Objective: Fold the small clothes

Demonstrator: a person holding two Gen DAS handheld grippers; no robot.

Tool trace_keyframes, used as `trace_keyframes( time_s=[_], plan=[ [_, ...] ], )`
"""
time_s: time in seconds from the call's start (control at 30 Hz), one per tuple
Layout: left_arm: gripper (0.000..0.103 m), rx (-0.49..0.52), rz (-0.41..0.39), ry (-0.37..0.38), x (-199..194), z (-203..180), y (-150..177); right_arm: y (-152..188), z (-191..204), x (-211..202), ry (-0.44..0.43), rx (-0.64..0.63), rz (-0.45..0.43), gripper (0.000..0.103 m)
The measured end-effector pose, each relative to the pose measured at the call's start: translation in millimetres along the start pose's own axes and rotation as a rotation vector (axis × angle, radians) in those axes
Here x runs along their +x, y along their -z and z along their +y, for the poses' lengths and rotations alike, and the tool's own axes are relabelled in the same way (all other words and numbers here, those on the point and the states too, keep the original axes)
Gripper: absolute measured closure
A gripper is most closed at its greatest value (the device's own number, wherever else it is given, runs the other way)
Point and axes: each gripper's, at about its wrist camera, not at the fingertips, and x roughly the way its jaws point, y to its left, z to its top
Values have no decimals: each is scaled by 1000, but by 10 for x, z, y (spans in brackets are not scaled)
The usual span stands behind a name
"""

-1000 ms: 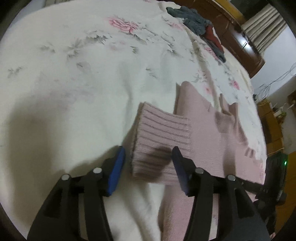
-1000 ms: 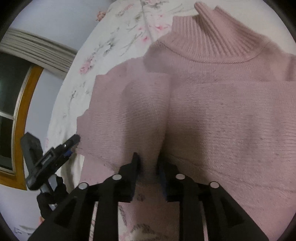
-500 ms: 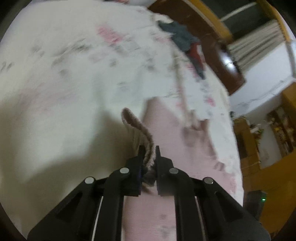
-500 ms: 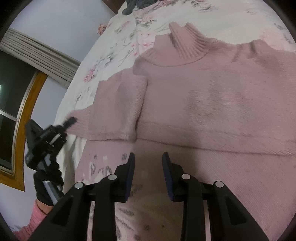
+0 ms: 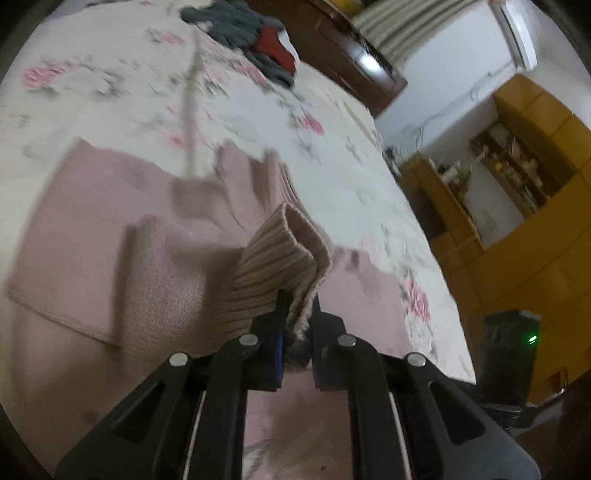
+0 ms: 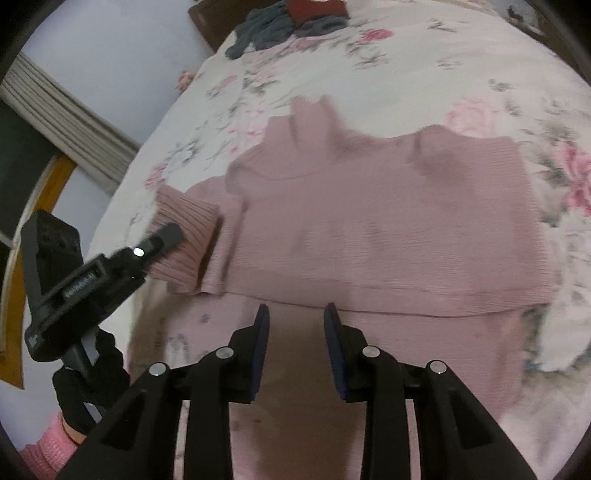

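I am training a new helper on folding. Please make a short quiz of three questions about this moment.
1. True or false: the left tongs are shut on the cuff.
2. The right tongs are: A) open, holding nothing; B) shut on the sweater; C) out of view.
3. Fill in: the sweater lies on a floral ____.

Key: 1 true; 2 A; 3 bedspread.

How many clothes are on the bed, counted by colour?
Pink: 1, the sweater, its cuff pinched in the left gripper.
Grey: 1 heap; pieces inside cannot be told apart.
Red: 1 garment.
Total: 3.
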Motion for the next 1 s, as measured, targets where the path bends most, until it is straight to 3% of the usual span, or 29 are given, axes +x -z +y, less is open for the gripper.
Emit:
trace_keyframes(
  time_s=[0.3,0.37,0.5,0.6,0.67,0.73,0.83,1.0],
  plan=[
    [92,29,125,38,669,-195,98,76,-405,-70,90,56,-18,72],
    [85,32,168,60,747,-232,107,81,-468,-77,100,69,-22,72],
    [78,7,183,171,550,-250,111,99,-533,-119,90,85,-25,72],
    [65,-5,115,207,215,-166,61,85,-542,-151,40,98,-26,72],
    [64,4,60,157,-6,-20,-20,50,-543,-131,-22,123,-14,71],
    [64,22,22,22,-156,223,-146,-16,-526,-37,-70,143,3,71],
    [66,-22,8,-95,-232,585,-267,-105,-486,134,-91,148,33,69],
    [66,-72,12,-183,-268,990,-302,-244,-406,467,-100,153,84,66]
  ],
)
